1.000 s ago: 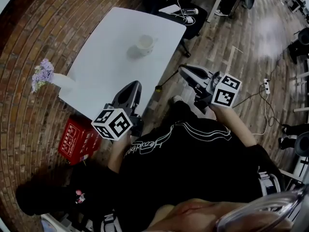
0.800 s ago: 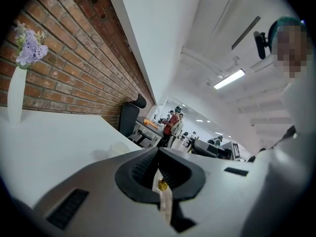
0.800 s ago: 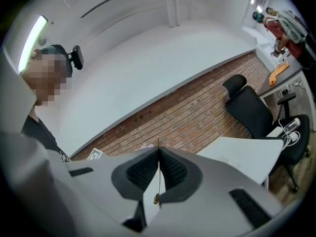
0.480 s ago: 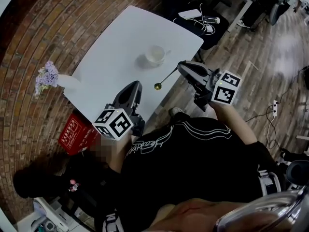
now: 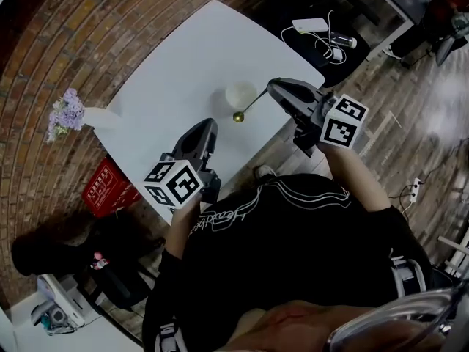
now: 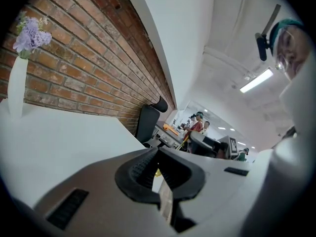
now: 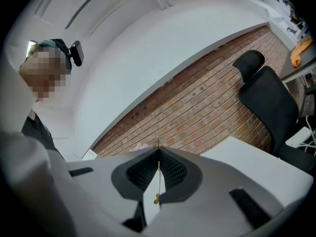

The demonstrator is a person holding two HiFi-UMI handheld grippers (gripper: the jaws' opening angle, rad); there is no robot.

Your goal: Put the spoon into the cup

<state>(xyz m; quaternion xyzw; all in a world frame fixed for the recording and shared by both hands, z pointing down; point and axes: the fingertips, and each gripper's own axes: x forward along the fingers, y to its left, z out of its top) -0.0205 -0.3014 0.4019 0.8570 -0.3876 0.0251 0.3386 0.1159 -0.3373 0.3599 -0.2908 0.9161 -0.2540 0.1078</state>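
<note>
A white cup (image 5: pixel 240 93) stands on the white table (image 5: pixel 168 86) near its front edge. My right gripper (image 5: pixel 272 86) is shut on the thin handle of a gold spoon (image 5: pixel 248 107). The spoon's bowl hangs just in front of the cup, on its near side. In the right gripper view the spoon handle (image 7: pixel 159 179) runs between the closed pads of that gripper (image 7: pixel 159 151). My left gripper (image 5: pixel 207 129) hovers over the table's near edge, left of the cup, jaws together and holding nothing. Its tips (image 6: pixel 157 151) meet in the left gripper view.
A white vase with purple flowers (image 5: pixel 68 113) stands at the table's left corner, also as the vase (image 6: pixel 16 85) in the left gripper view. A red box (image 5: pixel 105 188) lies on the brick floor below. A black chair (image 5: pixel 322 39) with cables stands behind the table.
Both grippers have moved forward over the table. The spoon's bowl, earlier off the table's edge, now hangs beside the cup. The right gripper's hold on the spoon is unchanged.
</note>
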